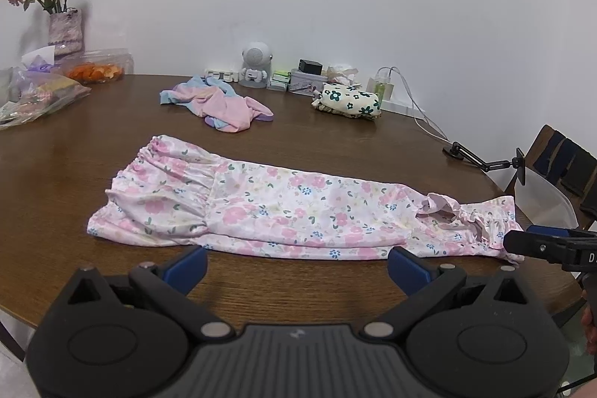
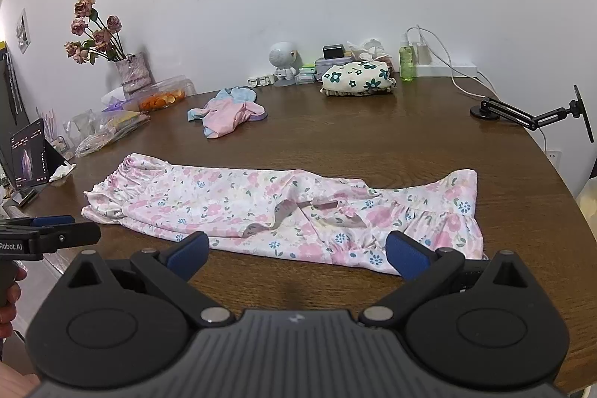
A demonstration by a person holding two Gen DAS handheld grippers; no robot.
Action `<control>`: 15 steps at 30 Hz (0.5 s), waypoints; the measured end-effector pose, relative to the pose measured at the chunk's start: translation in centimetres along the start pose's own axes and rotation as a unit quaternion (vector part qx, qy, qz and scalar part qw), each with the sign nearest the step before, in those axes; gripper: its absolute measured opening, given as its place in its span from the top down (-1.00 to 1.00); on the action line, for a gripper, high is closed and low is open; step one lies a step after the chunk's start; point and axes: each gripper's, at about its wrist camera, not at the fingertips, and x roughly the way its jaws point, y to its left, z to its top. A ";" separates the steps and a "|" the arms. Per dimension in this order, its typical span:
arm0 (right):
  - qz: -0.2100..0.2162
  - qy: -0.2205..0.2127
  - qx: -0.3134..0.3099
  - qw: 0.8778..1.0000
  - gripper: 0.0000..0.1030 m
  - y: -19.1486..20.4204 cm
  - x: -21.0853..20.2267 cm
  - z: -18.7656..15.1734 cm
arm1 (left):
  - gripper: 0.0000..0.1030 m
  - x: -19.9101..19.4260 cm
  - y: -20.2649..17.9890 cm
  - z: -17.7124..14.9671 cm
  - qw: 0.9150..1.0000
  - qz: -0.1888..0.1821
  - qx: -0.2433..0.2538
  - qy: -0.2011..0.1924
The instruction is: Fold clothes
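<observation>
Lying lengthwise across the table (image 1: 335, 290), the dress (image 1: 283, 211) is sitting just ahead of both grippers, already narrowed into a long strip. The left gripper (image 1: 296, 258) is hovering with its jaws spread wide and holding nothing, its fingers just short of the near edge about midway along the strip, with the ruffled hem off to its left. The right gripper (image 2: 296, 250) is likewise gaping and empty, its right finger (image 2: 406, 254) overlapping the near edge by the bodice, where loose ruffles and an open armhole are bunching up.

Judging from this, the main risk is a shallow pinch: the strip is looking several layers thick at its near edge, so jaws closing there are likely catching only the top layer, and the fold underneath is falling open on the lift. The fabric is looking thin and slippery, so it may be sliding on the wood rather than staying put. Grabbing a ruffle instead of the body would be dragging the bodice askew. Uneven lifting by the two grippers would be twisting the strip. The pink garment (image 1: 224, 101) beyond the dress is lying well apart.
</observation>
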 end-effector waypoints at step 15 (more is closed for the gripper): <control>-0.002 0.008 0.010 1.000 -0.99 -0.8 0.3 -0.4 | -1.00 0.7 -0.3 0.0 1.000 -0.002 0.000 0.010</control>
